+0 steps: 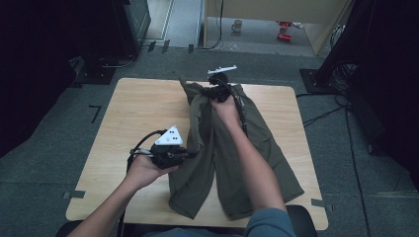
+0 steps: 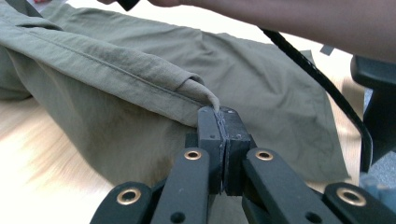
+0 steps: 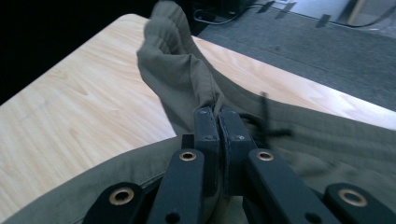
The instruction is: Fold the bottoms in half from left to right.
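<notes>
Olive-green shorts (image 1: 232, 163) lie on the wooden table (image 1: 133, 113), waist at the far side and both legs toward the person. My left gripper (image 1: 190, 152) is at the left leg's outer edge, shut on a fold of the fabric (image 2: 205, 95) that lifts off the table. My right gripper (image 1: 210, 93) is at the far end, shut on the waistband (image 3: 187, 70), which bunches upward above the jaws. A dark drawstring (image 3: 266, 121) lies on the cloth beside the right jaws.
Bare table surface lies to the left of the shorts (image 3: 70, 107). A black cable (image 2: 322, 79) runs from the right gripper along the person's forearm (image 1: 252, 163). Grey carpet floor (image 1: 346, 128) surrounds the table, with dark equipment at both sides.
</notes>
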{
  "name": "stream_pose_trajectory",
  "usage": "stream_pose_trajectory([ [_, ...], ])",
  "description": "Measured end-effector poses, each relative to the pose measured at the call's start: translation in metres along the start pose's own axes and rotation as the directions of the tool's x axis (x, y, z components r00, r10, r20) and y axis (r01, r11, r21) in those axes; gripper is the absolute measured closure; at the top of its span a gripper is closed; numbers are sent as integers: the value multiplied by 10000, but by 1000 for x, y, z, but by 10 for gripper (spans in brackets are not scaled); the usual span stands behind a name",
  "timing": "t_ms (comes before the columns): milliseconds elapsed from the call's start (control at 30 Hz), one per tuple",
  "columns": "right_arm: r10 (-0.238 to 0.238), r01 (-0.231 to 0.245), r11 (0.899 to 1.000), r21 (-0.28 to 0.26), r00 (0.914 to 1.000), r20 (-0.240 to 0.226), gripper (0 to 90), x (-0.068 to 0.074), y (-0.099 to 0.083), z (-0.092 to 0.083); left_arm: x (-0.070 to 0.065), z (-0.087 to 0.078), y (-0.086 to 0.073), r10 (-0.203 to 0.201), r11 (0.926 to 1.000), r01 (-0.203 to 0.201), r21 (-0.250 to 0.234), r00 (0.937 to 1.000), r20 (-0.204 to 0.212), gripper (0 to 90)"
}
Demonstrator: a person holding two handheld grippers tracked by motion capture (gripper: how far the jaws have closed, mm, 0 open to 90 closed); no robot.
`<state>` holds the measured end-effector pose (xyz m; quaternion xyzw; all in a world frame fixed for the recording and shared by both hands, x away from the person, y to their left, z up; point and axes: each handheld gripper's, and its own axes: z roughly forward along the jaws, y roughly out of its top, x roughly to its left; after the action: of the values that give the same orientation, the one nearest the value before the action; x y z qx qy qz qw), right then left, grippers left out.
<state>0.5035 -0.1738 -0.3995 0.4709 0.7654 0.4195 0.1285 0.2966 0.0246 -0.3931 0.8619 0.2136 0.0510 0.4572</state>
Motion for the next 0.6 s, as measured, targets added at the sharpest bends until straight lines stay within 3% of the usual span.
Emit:
stream_pose_trajectory([
  [233,465,-459,9989,-112,9971,596,875,-40,-21,-20,-11,33,19,554,9984,-555,60,9984,103,900],
  [467,569,-620,9975,330,9890,1364,875,-71,-46,-27,-15,81,21,437,9981,-453,422,9983,393,900],
  [600,499,-671,9930,969,9841,1703,875,-84,-59,-23,-17,109,15,269,9974,-306,646,9980,579,900],
])
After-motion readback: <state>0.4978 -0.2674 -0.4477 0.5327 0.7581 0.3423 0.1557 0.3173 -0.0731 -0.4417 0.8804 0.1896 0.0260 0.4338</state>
